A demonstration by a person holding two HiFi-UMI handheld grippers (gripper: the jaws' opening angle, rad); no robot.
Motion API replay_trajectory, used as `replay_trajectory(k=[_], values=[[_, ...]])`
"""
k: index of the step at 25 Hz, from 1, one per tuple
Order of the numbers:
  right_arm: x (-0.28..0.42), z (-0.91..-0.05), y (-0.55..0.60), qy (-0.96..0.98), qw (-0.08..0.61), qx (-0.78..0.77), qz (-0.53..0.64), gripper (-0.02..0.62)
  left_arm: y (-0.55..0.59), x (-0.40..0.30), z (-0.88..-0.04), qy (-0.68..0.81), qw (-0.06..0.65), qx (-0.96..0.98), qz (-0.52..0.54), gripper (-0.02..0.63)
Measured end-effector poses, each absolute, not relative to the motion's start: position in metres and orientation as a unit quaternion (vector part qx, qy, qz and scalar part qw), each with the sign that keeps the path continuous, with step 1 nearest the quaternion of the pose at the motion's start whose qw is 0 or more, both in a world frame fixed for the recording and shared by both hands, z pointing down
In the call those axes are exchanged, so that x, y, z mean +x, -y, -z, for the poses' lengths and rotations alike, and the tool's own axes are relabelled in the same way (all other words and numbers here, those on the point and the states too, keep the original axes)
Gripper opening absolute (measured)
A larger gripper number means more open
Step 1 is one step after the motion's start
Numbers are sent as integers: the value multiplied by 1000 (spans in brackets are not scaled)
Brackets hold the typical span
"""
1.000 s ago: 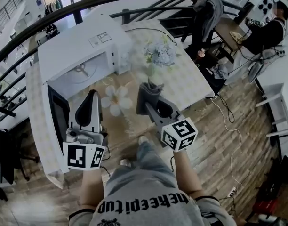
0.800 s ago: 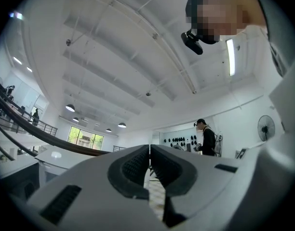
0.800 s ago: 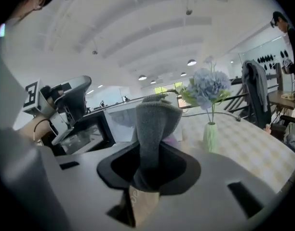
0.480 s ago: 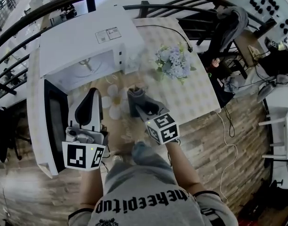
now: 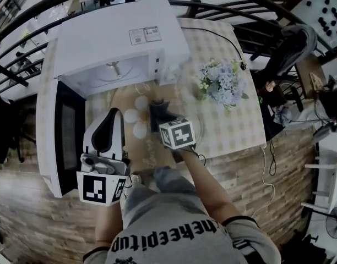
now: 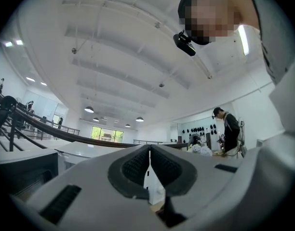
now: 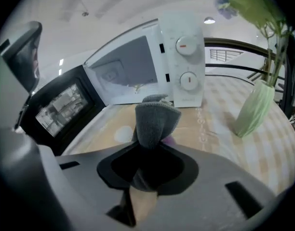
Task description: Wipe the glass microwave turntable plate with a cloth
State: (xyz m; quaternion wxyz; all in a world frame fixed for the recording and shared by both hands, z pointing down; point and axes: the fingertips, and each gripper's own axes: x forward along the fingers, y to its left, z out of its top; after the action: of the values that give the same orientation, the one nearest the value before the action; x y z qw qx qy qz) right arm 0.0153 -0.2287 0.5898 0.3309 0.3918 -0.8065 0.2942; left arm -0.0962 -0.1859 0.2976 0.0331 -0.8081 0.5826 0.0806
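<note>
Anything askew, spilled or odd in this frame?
Nothing stands out. The microwave door hangs open, the flower vase stands upright, and the right hand-held gripper grips the grey cloth. No spill or damage shows.

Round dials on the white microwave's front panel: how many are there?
2, on the white microwave's panel in the right gripper view: the upper round dial, and the lower round dial directly below it. None seems hidden.

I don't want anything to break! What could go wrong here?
The vase stands near the right hand-held gripper holding the cloth; a wide swipe might tip it. The open microwave door sticks out beside the left hand-held gripper, which could bump it.
</note>
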Motion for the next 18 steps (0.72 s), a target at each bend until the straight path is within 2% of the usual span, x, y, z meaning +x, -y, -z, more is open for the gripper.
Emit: replay_trajectory(k=[8, 13, 18], values=[[-6, -621, 240, 794, 428, 357, -243, 97, 186, -113, -305, -620, 29, -781, -71, 12], [5, -622, 246, 794, 414, 362, -259, 95, 187, -112, -303, -625, 30, -777, -71, 12], [50, -623, 258, 777, 406, 401, -267, 95, 190, -105, -299, -621, 33, -780, -73, 12]])
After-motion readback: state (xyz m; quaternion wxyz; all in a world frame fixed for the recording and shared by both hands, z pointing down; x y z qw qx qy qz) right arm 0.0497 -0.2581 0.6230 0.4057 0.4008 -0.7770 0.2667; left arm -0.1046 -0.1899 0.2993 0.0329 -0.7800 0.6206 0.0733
